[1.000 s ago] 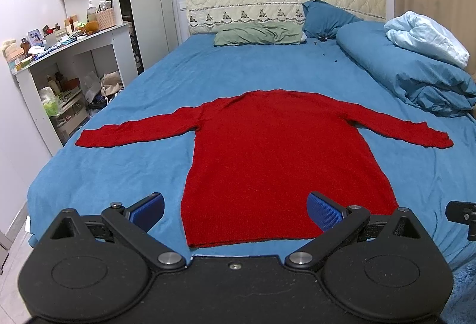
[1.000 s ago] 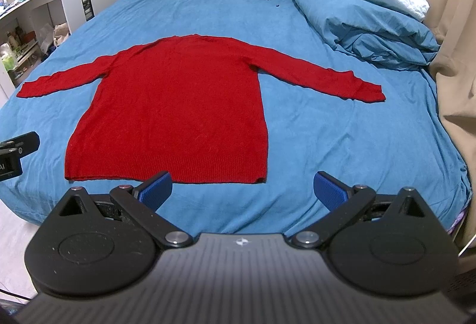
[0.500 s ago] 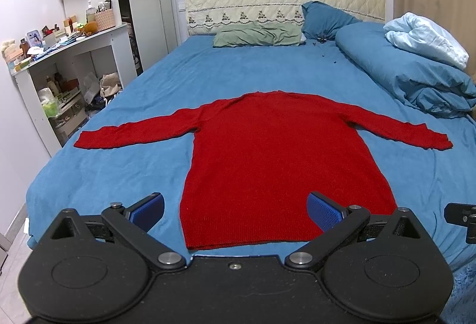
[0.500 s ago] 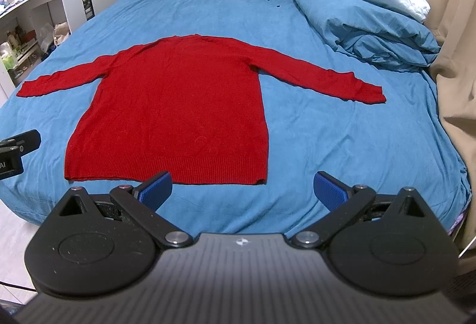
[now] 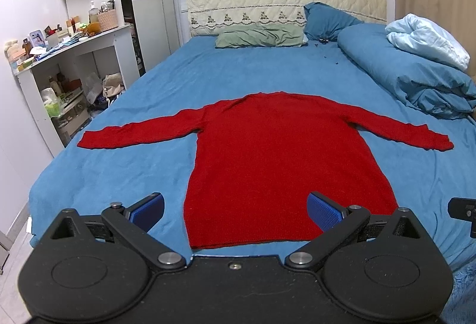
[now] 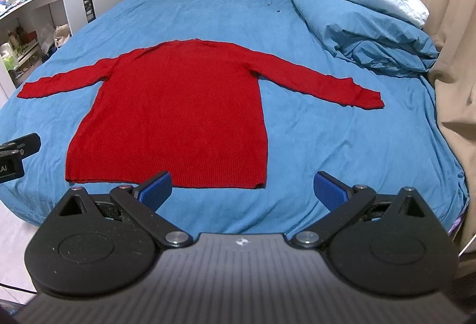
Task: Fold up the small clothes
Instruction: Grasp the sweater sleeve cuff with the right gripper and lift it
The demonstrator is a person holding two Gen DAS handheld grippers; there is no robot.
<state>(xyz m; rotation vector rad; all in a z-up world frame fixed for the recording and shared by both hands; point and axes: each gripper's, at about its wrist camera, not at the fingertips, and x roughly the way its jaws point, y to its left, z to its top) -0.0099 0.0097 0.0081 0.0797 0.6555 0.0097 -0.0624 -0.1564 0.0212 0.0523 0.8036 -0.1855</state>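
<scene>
Left wrist view: left tool spread wide, empty, hovering at the foot edge of the bed. Red sweater lies flat mid-bed, sleeves out sideways, hem nearest the foot edge; one blue pad covers part of the hem.

Right wrist view: right tool also spread, empty, off the sweater's hem corner. Knit looks soft, light and limp, so it should sag when lifted; best pinch points are probably cuffs or hem corners. Collar too foreshortened to read.
</scene>
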